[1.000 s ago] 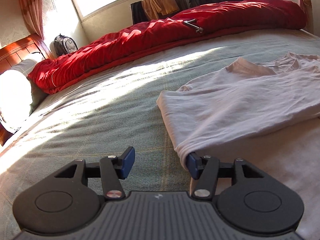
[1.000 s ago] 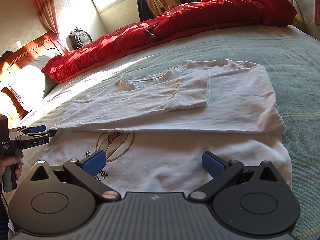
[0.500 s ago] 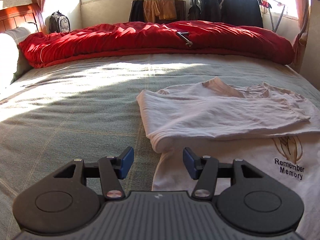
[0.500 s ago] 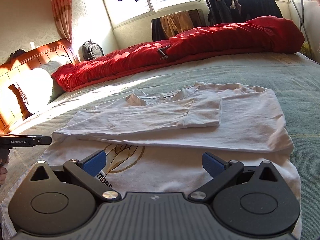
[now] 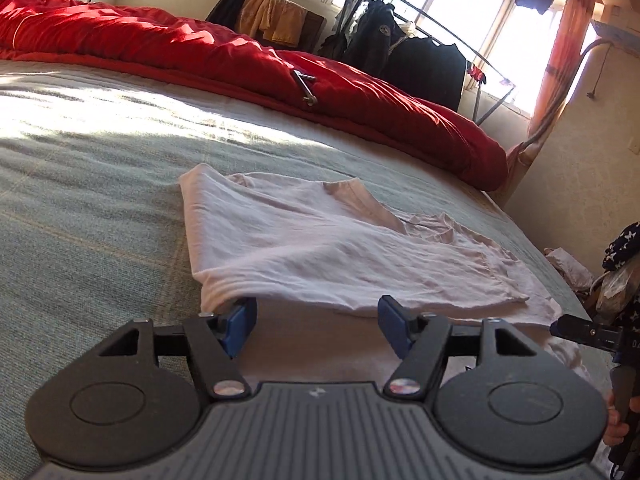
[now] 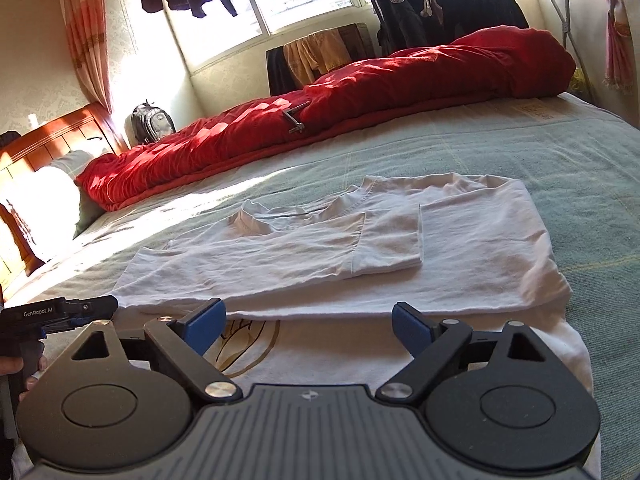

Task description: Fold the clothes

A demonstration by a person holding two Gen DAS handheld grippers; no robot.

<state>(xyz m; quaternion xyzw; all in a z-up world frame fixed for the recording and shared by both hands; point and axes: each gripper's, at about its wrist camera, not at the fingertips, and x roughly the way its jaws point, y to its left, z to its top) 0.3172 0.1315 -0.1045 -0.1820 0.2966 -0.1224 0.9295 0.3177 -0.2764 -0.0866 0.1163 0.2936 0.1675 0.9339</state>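
While both jaws hang unclenched — left gripper [image 5: 316, 326] opening, right gripper [image 6: 306, 326] closing — shirt [image 6: 460, 256] hem beneath.

"GenRobot.AI" stands in small white letters on the black body of the left gripper [image 6: 60, 312], seen from the right wrist. The printed design on the white T-shirt [image 6: 248, 340] is mostly covered, and no lettering on it is readable.
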